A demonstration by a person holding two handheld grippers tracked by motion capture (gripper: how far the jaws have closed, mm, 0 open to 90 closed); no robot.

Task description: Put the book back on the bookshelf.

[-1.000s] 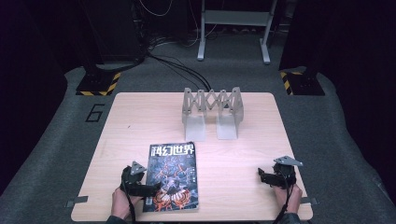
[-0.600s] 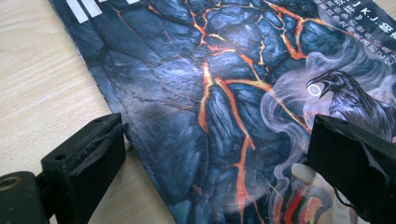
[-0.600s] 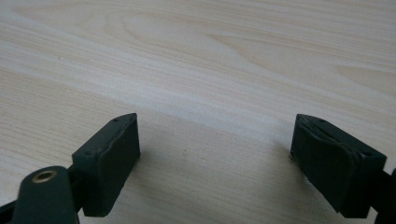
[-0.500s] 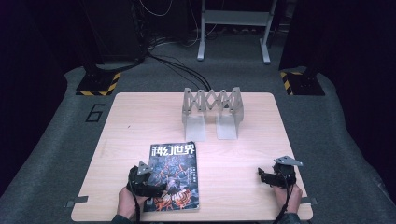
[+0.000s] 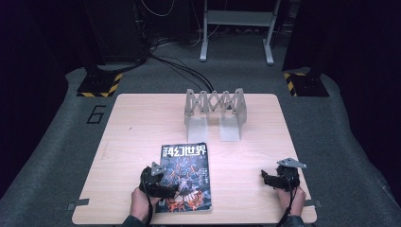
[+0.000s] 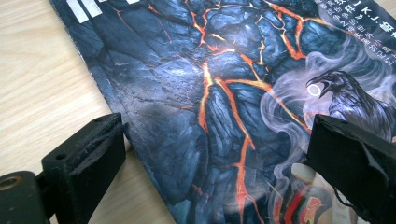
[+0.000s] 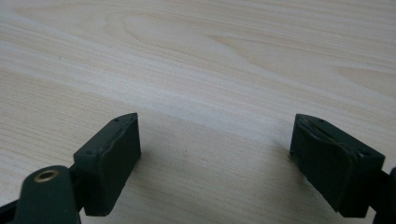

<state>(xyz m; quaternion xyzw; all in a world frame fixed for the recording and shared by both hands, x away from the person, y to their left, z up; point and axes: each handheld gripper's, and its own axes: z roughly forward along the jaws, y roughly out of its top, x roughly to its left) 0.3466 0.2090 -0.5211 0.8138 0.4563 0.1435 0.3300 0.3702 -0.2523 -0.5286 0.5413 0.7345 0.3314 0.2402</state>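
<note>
While your left gripper (image 5: 176,189) sits over the lower left part of the magazine (image 5: 185,177), its jaws stand wide apart and clamp nothing. Through the left gripper view you see one jaw over the bare table (image 6: 32,70) just beside the magazine's edge and the other over the cover (image 6: 210,84), with the dark cracked-rock artwork, orange veins and a black raven spread between them. Whether the pads touch the paper you cannot tell from these views.

Take the magazine as your landmark: it lies flat, face up, on the near half of the wooden table (image 5: 142,123), slightly left of the middle, its white title characters at the far end and its bottom edge close to the table's near edge. Your left hand (image 5: 141,203) comes up from the near edge at its lower left corner.

Your right gripper (image 5: 270,179) rests well to the right of the magazine, near the table's near right corner, held in your right hand (image 5: 289,198). Its jaws are also spread wide and released, and the right gripper view shows bare wood grain (image 7: 196,70) between them.

Beyond the magazine's far end stands a grey folding rack (image 5: 216,113) with a scissor-lattice top and two flat plates pointing toward you, apart from the magazine.
</note>
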